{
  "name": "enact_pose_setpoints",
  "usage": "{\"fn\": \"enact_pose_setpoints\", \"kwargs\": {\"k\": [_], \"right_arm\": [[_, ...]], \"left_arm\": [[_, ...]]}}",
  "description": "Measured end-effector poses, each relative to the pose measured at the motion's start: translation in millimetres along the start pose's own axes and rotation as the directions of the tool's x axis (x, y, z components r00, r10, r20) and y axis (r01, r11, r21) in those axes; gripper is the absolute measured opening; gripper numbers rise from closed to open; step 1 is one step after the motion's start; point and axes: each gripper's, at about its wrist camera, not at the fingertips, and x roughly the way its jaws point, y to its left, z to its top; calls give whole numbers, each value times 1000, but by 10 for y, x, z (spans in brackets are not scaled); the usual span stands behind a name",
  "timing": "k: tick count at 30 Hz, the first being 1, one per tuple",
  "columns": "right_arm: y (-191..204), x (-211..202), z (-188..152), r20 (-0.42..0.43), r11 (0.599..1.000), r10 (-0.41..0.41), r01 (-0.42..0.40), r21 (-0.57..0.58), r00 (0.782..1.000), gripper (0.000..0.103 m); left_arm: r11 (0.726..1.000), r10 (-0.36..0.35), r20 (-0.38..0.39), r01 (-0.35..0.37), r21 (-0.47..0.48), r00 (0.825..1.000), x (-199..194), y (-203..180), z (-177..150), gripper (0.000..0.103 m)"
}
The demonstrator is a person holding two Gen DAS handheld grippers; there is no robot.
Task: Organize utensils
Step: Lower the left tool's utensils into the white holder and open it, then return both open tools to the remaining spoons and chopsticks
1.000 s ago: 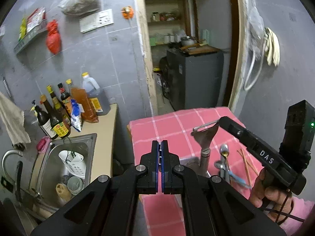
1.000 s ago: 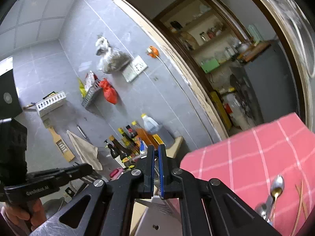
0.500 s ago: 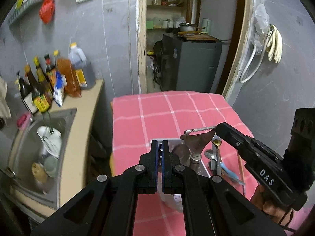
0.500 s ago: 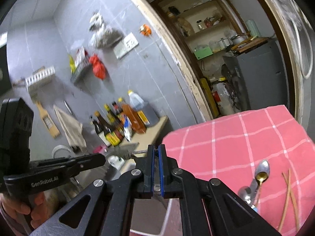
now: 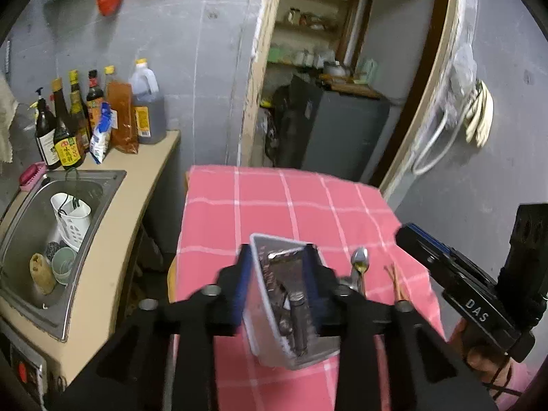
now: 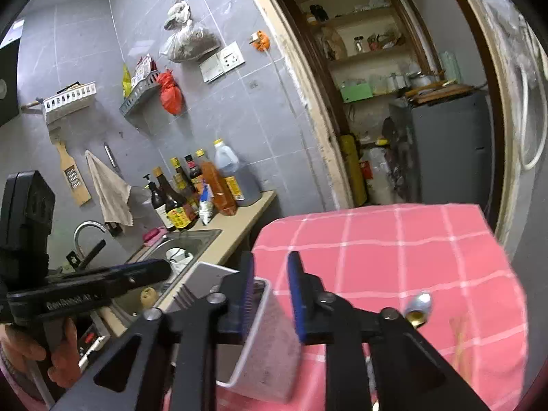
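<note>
Both tools now spread apart; closed 0.5 s ago. Left tool (image 5: pixel 275 286) wide open, fingers straddling clear bin (image 5: pixel 286 311) on pink-checked counter (image 5: pixel 274 202), likely to steady it; contact with walls unclear. Peeler (image 5: pixel 296 308) lies inside bin, dark and blurred. Right tool (image 6: pixel 270 294) part open, empty, above bin's right wall. Further right on cloth: spoon (image 5: pixel 359 260), then chopsticks (image 5: pixel 397 282), awaiting sorting; handles hidden behind tool frame.

Bare pink-checked tablecloth (image 5: pixel 274 205) beyond the clear container (image 5: pixel 284 294); spoons (image 5: pixel 359 263) and chopsticks (image 5: pixel 397 282) just right.
</note>
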Motion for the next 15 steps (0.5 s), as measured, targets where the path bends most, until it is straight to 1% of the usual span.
{"fn": "enact_pose_setpoints", "kwargs": {"k": [1, 3, 5, 6, 7, 8, 9, 11, 13, 15], "right_arm": [[-50, -54, 20, 0, 1000, -9, 9, -4, 1000, 22], [-160, -182, 35, 2, 999, -37, 37, -14, 999, 29], [-271, -321, 33, 9, 997, -69, 69, -26, 998, 48], [-340, -397, 24, 13, 996, -86, 87, -32, 996, 52], [-426, -478, 9, 11, 993, -108, 108, -37, 994, 58], [-505, -538, -8, 5, 991, -126, 126, -41, 992, 62], [-590, -592, -33, -7, 989, -143, 143, -44, 990, 64], [-777, -689, -94, -39, 984, -177, 175, -46, 983, 73], [-980, -776, -176, -75, 978, -209, 206, -45, 975, 76], [-1156, -821, -250, -115, 973, -230, 227, -40, 966, 77]], "left_arm": [[1000, 3, 19, -3, 1, 1000, -36, -32, 3, 33], [1000, 13, 56, -13, 6, 998, -96, -120, 8, 36], [1000, 18, 92, -19, 8, 996, -149, -244, -4, 42], [1000, 18, 108, -20, 14, 994, -162, -312, -20, 45], [999, 18, 123, -22, 25, 992, -165, -401, -43, 48], [999, 20, 131, -25, 34, 991, -160, -482, -67, 49], [999, 17, 134, -24, 48, 991, -142, -570, -101, 50], [997, 1, 127, -10, 71, 992, -76, -769, -188, 53], [996, -22, 94, 14, 84, 995, 52, -950, -303, 54], [995, -43, 45, 39, 89, 998, 218, -1096, -405, 54]]}}
